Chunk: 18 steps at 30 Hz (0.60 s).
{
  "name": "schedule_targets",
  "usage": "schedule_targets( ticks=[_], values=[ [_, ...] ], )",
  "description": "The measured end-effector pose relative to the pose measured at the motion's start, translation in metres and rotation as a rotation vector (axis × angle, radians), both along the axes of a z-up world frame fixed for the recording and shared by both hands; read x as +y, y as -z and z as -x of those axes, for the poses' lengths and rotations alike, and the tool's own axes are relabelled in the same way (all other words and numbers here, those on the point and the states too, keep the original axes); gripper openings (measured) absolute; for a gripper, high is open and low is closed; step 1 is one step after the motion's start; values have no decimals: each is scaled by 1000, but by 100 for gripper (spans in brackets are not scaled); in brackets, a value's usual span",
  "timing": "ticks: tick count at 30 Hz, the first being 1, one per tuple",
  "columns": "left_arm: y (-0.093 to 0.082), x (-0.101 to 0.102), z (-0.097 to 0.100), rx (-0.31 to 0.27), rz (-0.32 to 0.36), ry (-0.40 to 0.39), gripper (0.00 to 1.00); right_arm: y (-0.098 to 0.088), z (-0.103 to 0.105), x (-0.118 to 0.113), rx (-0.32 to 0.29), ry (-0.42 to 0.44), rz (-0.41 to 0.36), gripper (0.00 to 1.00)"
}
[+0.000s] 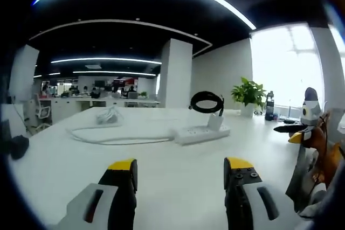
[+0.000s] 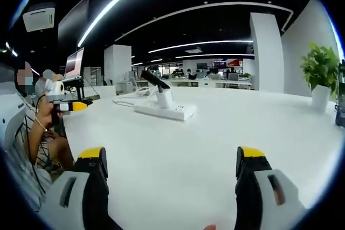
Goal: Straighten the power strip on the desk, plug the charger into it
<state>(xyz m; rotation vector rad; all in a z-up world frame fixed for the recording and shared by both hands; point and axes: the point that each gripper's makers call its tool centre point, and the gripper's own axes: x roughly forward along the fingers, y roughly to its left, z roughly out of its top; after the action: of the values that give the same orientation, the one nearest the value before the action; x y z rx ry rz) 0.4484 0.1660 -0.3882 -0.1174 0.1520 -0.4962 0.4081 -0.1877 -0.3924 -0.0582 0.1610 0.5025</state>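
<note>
Both hand-held grippers, left [image 1: 180, 173] and right [image 2: 171, 162], hover with jaws apart and empty above the white counter [image 1: 178, 187], well short of the power strip [image 1: 200, 133], where the light, rigid charger [image 1: 215, 121] stands upright, probably best pinched by its flat sides.

power strip [image 2: 165, 112] sockets too small to tell; plant [image 2: 323, 68] cut off.
</note>
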Motion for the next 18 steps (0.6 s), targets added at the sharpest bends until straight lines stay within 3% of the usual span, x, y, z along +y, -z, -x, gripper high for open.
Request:
schedule_targets(
  ticks=[9,18],
  values=[
    [3,2,14,2,-3,-7,65,4,16,-14,7,67,-26,100],
    [5,0,23,5,-6,-10,65,9,23,-18,24,74,-21,100]
  ],
)
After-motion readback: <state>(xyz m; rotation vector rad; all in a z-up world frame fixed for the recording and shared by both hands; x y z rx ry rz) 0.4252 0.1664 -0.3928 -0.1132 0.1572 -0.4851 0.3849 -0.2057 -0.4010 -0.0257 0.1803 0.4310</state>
